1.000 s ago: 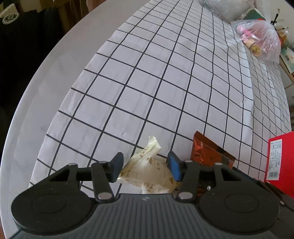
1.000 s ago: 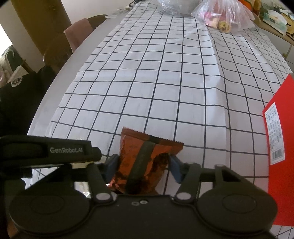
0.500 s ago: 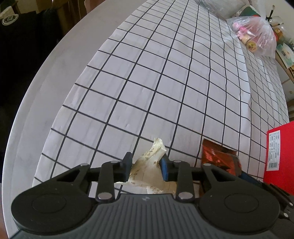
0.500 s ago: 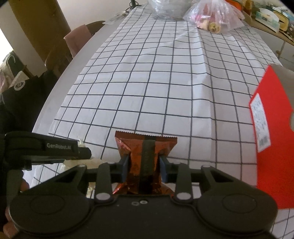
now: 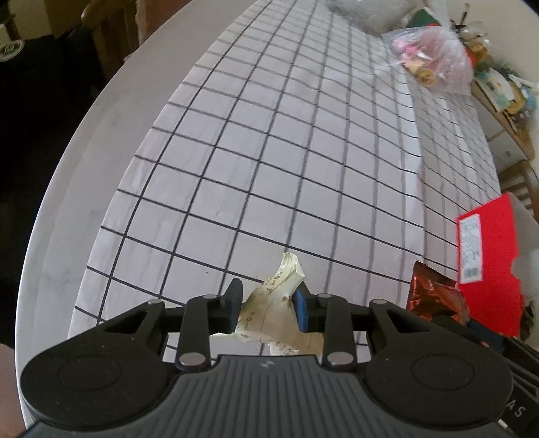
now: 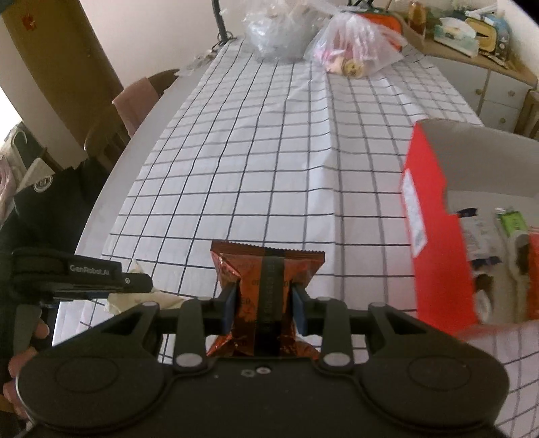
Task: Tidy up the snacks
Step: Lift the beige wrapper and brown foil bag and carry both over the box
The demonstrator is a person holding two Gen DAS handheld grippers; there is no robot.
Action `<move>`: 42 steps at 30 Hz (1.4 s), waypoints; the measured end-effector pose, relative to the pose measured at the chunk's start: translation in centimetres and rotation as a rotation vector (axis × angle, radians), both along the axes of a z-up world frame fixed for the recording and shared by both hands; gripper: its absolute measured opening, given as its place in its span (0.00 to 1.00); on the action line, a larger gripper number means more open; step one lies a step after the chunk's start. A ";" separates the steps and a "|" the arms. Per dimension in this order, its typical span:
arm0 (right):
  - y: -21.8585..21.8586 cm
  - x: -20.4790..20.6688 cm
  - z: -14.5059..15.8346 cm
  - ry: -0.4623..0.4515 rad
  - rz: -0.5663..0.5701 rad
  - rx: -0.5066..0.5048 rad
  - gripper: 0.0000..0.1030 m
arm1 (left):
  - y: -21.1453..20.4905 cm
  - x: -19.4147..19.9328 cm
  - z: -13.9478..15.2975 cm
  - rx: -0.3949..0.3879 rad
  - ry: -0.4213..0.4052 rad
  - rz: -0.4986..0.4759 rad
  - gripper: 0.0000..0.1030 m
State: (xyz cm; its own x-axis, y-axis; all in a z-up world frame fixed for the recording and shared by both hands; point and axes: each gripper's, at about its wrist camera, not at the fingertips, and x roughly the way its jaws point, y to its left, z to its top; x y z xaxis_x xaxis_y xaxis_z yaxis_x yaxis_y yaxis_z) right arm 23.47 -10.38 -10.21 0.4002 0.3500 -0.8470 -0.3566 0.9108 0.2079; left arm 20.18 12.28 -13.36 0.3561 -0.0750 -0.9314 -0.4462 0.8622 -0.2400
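My left gripper (image 5: 267,305) is shut on a cream snack packet (image 5: 273,313) with small brown print, held above the checked tablecloth. My right gripper (image 6: 264,308) is shut on a copper-brown foil snack packet (image 6: 266,269) and holds it upright above the cloth. That foil packet also shows in the left wrist view (image 5: 433,296), to the right of my left gripper. A red open box (image 6: 434,236) stands to the right, with several snack packets (image 6: 498,242) inside. It shows in the left wrist view (image 5: 485,262) too.
The white checked tablecloth (image 6: 269,141) covers a round table (image 5: 77,175). Clear plastic bags of sweets (image 6: 353,50) lie at the far end. Chairs (image 6: 134,104) stand along the left edge. A cluttered sideboard (image 6: 478,30) is at the far right.
Both grippers closed on their packets and lifted them off the cloth. The right gripper has swung toward the red box, so its open top now shows.
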 end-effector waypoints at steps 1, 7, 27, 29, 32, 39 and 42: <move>-0.5 -0.1 0.4 -0.004 -0.007 0.004 0.31 | -0.3 -0.1 0.4 0.004 -0.002 -0.013 0.30; -3.4 -0.7 2.5 -0.034 -0.047 0.030 0.31 | -2.2 0.1 2.6 0.017 -0.008 -0.092 0.30; -16.6 1.5 6.1 -0.151 -0.188 0.051 0.31 | -16.2 4.0 9.2 0.017 -0.134 -0.347 0.30; -18.1 2.2 6.2 -0.156 -0.198 0.049 0.31 | -18.0 4.5 9.4 0.024 -0.139 -0.369 0.30; -20.1 3.1 6.0 -0.160 -0.209 0.046 0.31 | -20.7 5.2 9.6 0.034 -0.144 -0.390 0.30; -23.9 5.8 5.2 -0.154 -0.212 0.040 0.31 | -25.7 7.2 9.4 0.054 -0.140 -0.416 0.30; -25.2 7.1 4.7 -0.152 -0.210 0.029 0.31 | -27.6 8.0 9.0 0.061 -0.134 -0.422 0.30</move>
State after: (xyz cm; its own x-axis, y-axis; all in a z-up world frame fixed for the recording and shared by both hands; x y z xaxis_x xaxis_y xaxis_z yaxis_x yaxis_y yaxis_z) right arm 30.60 -35.62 -5.50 0.5887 0.2689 -0.7623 -0.1892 0.9627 0.1934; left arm 28.13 -15.34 -4.32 0.4237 -0.1856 -0.8866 -0.0211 0.9765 -0.2145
